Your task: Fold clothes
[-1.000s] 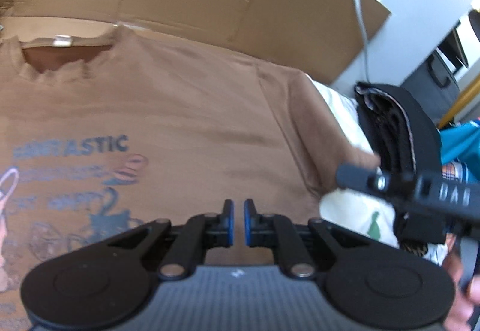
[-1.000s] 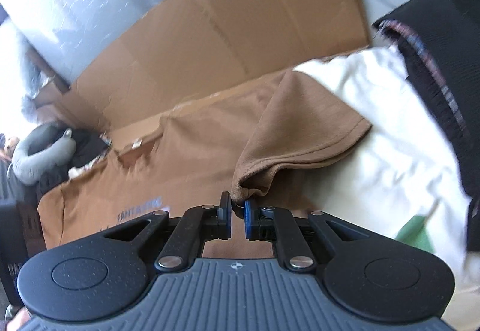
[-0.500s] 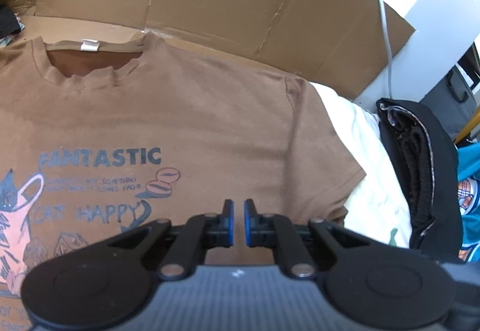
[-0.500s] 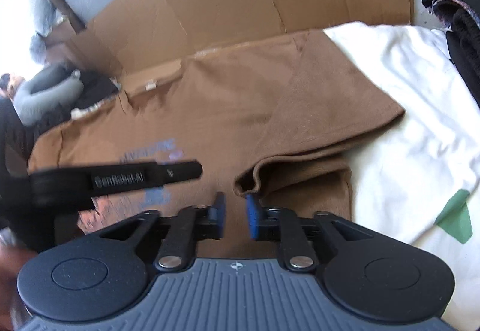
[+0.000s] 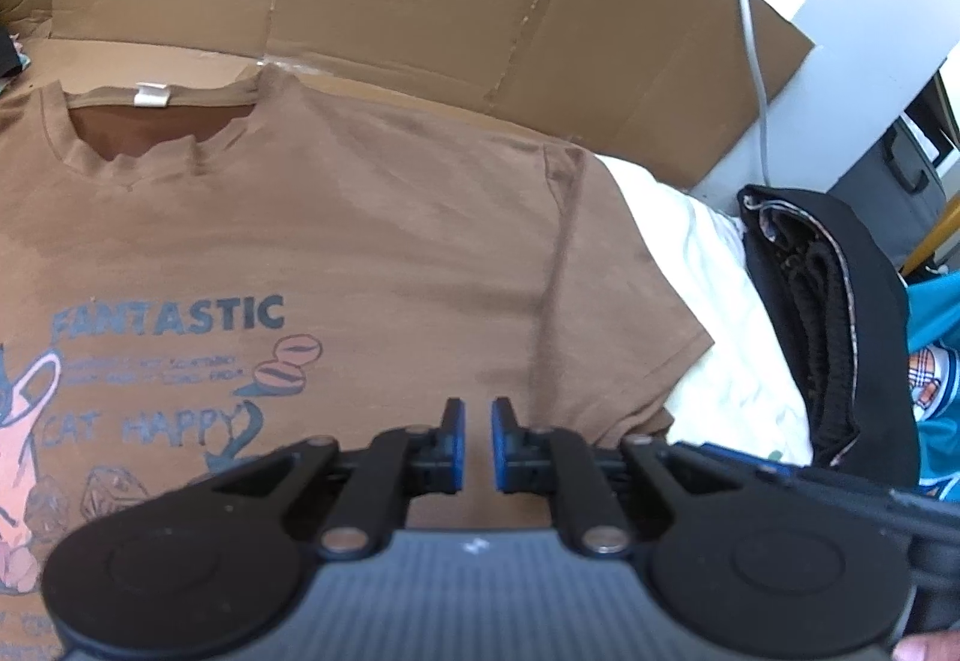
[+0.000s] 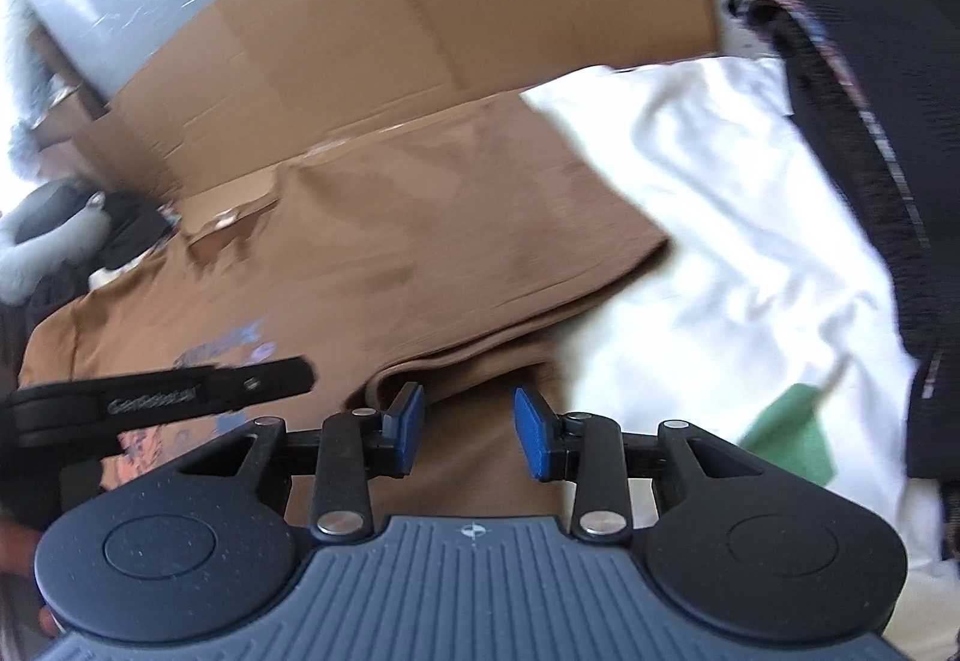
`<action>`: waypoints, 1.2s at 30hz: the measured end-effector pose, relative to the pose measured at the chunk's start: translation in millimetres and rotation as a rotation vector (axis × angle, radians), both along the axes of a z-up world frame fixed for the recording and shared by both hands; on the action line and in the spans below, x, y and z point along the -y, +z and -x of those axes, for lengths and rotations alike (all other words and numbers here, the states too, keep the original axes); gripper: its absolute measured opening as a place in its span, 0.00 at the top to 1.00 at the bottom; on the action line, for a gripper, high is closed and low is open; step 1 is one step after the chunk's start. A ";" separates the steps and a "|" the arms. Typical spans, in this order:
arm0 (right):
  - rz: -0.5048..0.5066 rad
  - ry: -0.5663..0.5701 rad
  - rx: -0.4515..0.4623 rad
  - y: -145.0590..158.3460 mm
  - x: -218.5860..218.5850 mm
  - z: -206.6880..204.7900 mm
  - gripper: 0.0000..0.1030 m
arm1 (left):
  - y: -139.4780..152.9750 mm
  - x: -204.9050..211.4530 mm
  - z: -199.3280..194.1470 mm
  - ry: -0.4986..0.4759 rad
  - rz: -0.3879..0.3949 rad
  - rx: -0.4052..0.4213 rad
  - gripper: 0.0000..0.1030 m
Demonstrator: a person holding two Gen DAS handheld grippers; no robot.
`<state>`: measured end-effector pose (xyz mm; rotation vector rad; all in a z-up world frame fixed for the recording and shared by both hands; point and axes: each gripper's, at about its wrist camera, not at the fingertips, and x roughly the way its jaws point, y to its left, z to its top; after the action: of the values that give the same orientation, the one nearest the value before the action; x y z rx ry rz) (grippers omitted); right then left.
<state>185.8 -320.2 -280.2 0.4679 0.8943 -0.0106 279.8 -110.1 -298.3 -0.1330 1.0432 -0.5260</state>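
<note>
The brown shirt (image 5: 372,253) lies spread ahead of both grippers. The left gripper (image 5: 477,445) is nearly closed, empty; the right gripper (image 6: 469,430) gapes by the rumpled sleeve (image 6: 516,265), which may bunch if caught unevenly.

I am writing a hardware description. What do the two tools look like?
Both look the same. The left tool and right tool have matte black linkage arms with silver rivets, blue pads on the fingertips, two round black discs and a grey ribbed body with a small white mark. The left tool's side bar carries white lettering, too blurred to read.
</note>
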 end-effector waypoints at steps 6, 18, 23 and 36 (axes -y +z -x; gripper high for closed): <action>0.006 -0.078 0.001 -5.2 24.6 -2.0 0.63 | 4.6 2.4 0.6 -0.016 0.034 -0.004 0.76; 0.007 -0.158 -0.003 -18.6 52.5 -23.2 0.62 | -6.9 21.0 3.0 -0.115 0.053 -0.049 0.58; -0.032 -0.195 -0.019 -28.2 61.0 -38.3 0.57 | -14.9 23.3 3.2 -0.126 0.062 -0.042 0.48; -0.067 -0.226 -0.017 -37.6 71.4 -56.6 0.58 | -14.0 28.5 2.9 -0.138 0.028 -0.004 0.89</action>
<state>242.4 -391.6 -317.8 0.6300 0.8568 -0.1916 276.9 -138.6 -312.3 -0.0873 1.0538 -0.6663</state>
